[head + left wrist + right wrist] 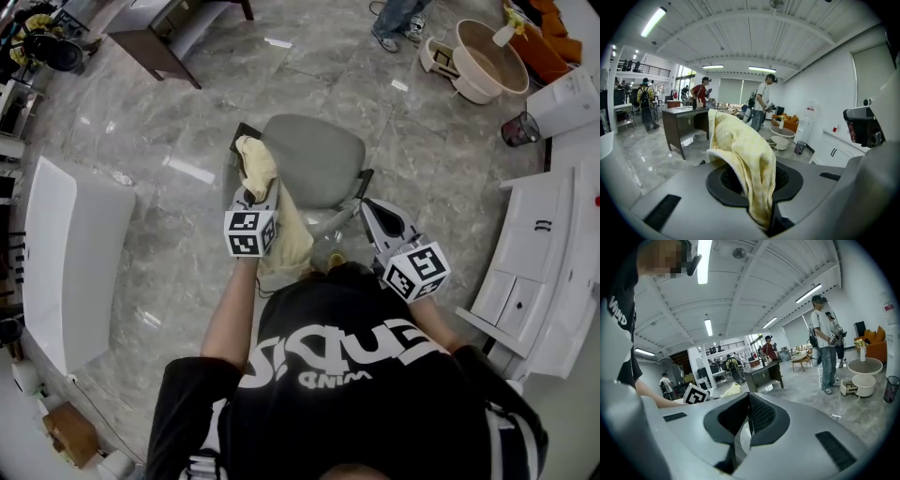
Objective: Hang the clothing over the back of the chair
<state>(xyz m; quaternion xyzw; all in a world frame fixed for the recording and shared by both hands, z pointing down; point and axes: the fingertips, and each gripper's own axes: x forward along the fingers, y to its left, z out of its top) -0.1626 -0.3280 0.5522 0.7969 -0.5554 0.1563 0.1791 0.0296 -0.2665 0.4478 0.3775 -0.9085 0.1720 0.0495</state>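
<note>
Fingers (820, 187) of left gripper (255, 199) clamp yellow clothing (745, 154).

A big open lab or workshop hall — polished grey stone floor (187, 122), high ribbed ceiling (754, 37) with strip lights (652, 21), a railed mezzanine (647, 70). A dark desk (155, 42) stands at eleven o'clock, white cabinets (539, 272) at three — people (764, 101) stand about.

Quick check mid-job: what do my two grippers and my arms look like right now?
The left gripper and right gripper are both grey with black-lined jaws. Each carries a white cube printed with black square markers. The person wears a black short-sleeved T-shirt with white lettering.
</note>
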